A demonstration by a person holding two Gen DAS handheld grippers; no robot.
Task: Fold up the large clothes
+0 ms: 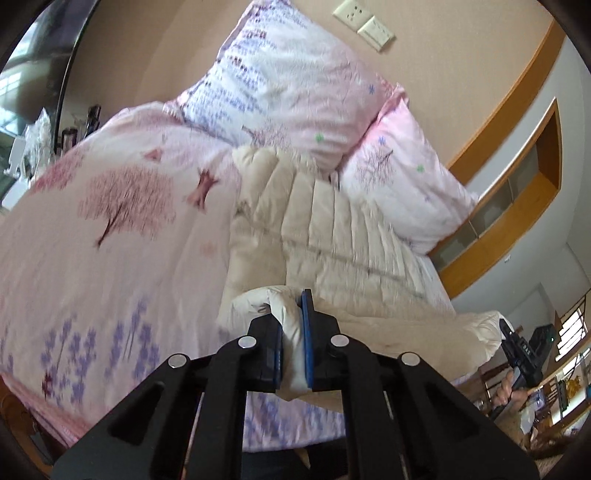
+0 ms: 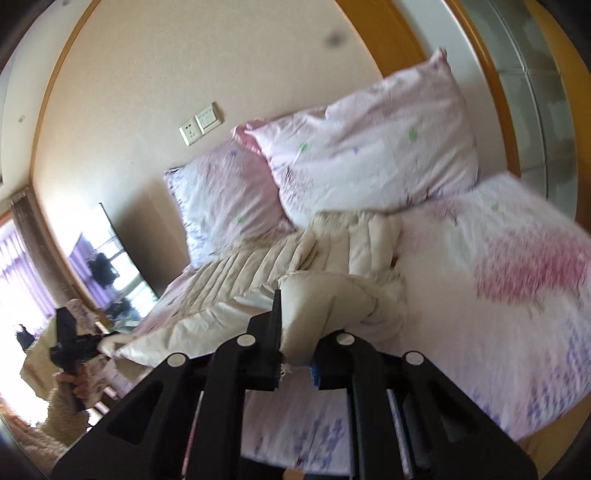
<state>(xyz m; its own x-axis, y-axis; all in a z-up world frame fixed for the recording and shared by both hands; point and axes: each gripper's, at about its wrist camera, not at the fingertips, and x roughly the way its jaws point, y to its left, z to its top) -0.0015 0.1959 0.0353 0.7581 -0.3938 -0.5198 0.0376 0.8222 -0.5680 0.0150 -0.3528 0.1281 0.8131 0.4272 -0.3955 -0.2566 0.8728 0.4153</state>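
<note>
Puffy cream coat (image 1: pixel 343 229) lies on the bed (image 1: pixel 92 258); left fingers (image 1: pixel 293 332) and right fingers (image 2: pixel 295 332) each pinch its edge tight.

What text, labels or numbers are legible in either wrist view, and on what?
None legible.
Purple rows on the white and pink printed pillowcase: look like lines of writing, too blurred to read.
Pale marks on the black right gripper, seen from the left wrist view: may be digits, too small to read.
White wall socket and switch plates: no readable marking.
Cream quilted puffer jacket: no label in view.
</note>
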